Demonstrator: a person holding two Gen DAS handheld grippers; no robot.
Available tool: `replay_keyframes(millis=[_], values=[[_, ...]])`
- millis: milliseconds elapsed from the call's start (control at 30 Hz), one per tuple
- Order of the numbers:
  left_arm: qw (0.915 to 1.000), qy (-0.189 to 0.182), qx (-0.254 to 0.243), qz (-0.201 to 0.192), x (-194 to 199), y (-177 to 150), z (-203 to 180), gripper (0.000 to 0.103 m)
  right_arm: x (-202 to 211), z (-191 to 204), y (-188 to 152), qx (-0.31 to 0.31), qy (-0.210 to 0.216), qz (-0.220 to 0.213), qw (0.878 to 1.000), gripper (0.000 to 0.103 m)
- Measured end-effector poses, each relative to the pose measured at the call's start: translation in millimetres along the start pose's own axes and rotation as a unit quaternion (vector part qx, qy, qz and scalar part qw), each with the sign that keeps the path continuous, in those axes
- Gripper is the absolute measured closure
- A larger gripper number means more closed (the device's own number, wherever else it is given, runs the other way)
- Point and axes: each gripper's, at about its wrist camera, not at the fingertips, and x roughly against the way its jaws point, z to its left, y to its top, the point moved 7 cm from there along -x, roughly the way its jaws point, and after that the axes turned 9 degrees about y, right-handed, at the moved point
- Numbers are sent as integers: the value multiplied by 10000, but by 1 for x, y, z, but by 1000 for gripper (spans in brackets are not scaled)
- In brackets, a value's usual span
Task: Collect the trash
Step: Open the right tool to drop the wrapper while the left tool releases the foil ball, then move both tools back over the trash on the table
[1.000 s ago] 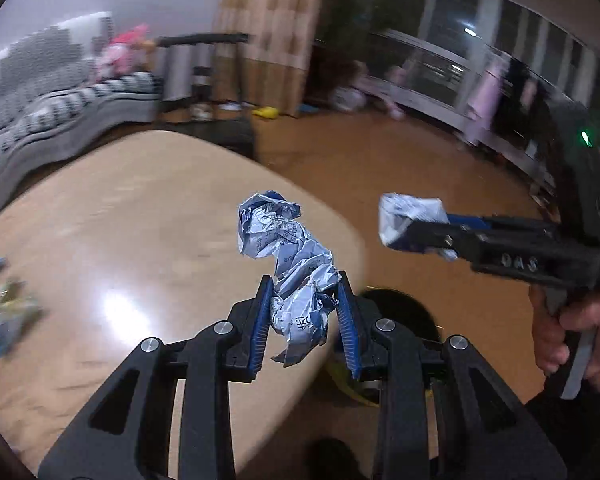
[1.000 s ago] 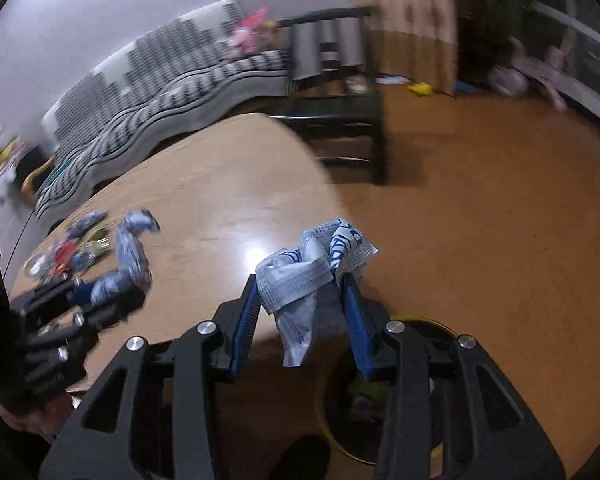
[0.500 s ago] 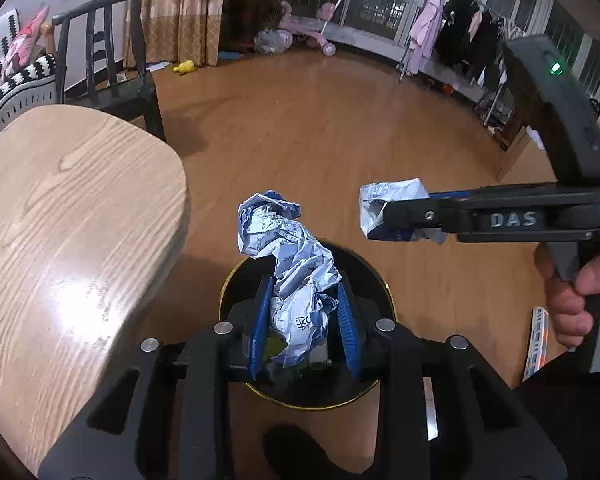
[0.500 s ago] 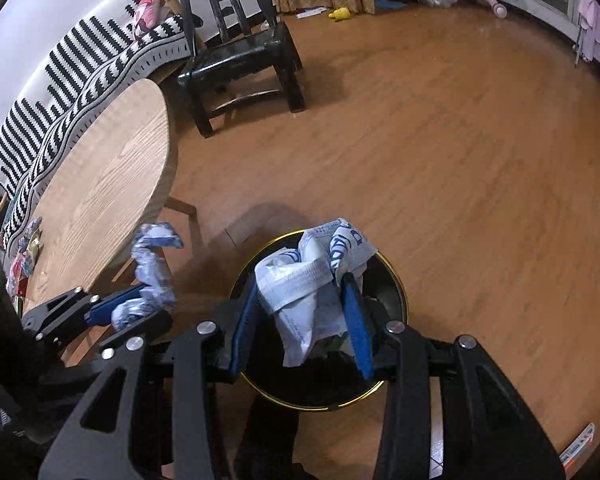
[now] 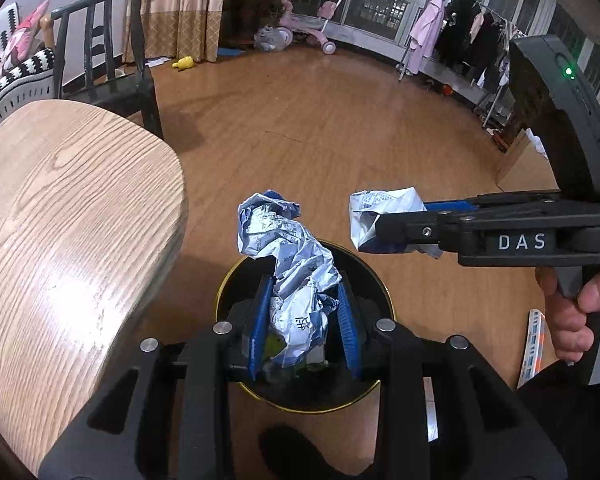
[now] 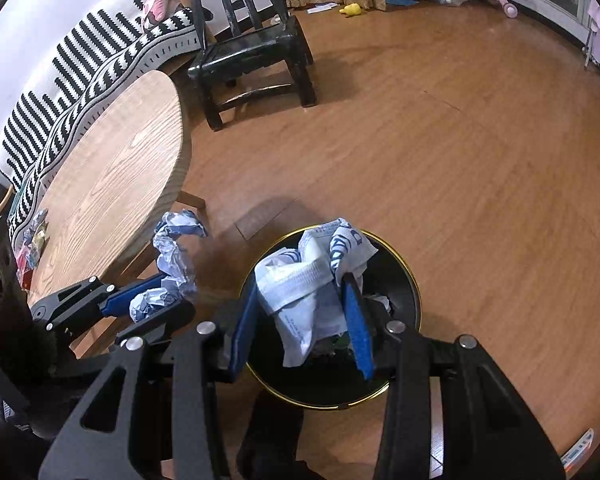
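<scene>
Wooden floor beside the worktop (image 5: 72, 216): your left claw (image 5: 303, 320) clenches a crumpled wrapper (image 5: 288, 256) above the black bin (image 5: 380, 292); your right claw (image 6: 300, 316) grips a white packet (image 6: 312, 280) likewise. Release off-centre and either could snag the rim and fall outside.

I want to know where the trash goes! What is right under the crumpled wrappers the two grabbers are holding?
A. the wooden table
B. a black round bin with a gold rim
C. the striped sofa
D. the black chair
B: both the left gripper and the right gripper hold their crumpled wrappers over the black bin on the floor, beside the table.
</scene>
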Motion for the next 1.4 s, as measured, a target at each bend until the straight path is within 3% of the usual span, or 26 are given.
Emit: replay_keyframes(millis=[133,200,267,400,667,800,933,1067,1167,1300,1400], values=[[10000,-58,-57,55,-2,0,-4,69,0,0,1,-18,-9,-32,10000,57],[9999,-42,-81,100,-2,-1,-6,43,2,-2,3,-85,-63,-118,9999,52],[10000,-14,-51,22,0,1,-5,31,6,-1,4,-125,-4,-197,9997,42],[10000,-44,-15,-12,5,3,-4,20,6,-1,3,-166,28,-208,9996,41],[9992,171,143,-339,47,8,20,13,16,20,19,-140,156,-516,9984,40],[9960,574,358,-580,85,4,57,12,8,61,29,180,241,-513,9982,40],[9873,1055,847,-833,134,-10,121,12,-10,126,38,609,469,-439,9961,40],[9706,1695,1424,-939,186,-40,197,12,-36,207,40,1140,746,-321,9902,38],[9484,2293,1959,-976,229,-77,264,12,-60,271,36,1524,932,-236,9836,38],[9052,3161,2674,-963,294,-147,350,12,-95,365,14,2143,1302,71,9680,38],[8742,3517,3231,-872,332,-200,406,12,-116,430,-8,2613,1515,239,9530,38]])
